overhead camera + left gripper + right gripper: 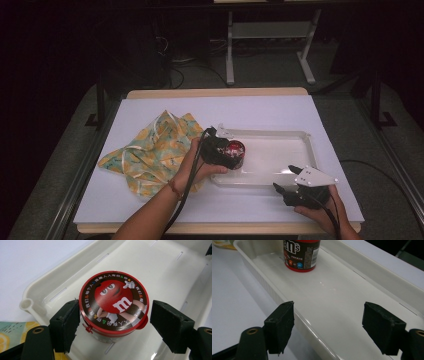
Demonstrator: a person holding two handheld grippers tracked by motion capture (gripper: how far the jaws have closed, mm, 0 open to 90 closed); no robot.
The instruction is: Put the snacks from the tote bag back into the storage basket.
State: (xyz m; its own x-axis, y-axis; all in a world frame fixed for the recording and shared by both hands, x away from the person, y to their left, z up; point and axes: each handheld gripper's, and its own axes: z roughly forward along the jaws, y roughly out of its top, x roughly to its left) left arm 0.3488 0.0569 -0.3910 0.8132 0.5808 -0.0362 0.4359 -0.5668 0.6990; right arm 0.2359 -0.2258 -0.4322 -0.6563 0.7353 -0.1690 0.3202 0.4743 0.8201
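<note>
A small round M&M's candy tub (pixel 113 303) is seen standing upright, lid up, at the left end of a white plastic tray (pixel 295 170). The left gripper (pixel 113 322) is spread wide around it, not clamped. The right gripper (pixel 328 326) is held open over the tray's near rim. The tub is judged light, stiff and slick-sided, best gripped across its sides under the lid.

Tray mostly open, candy tub blocks its left end.
Candy tub (pixel 113 303) stands at left end of white tray (pixel 280 134), left gripper (pixel 113 322) jaws flanking it, slight gap on right side. Rest of tray floor bare; right gripper (pixel 328 325) straddles near rim. Patterned cloth (pixel 150 150) covers table left of tray.
</note>
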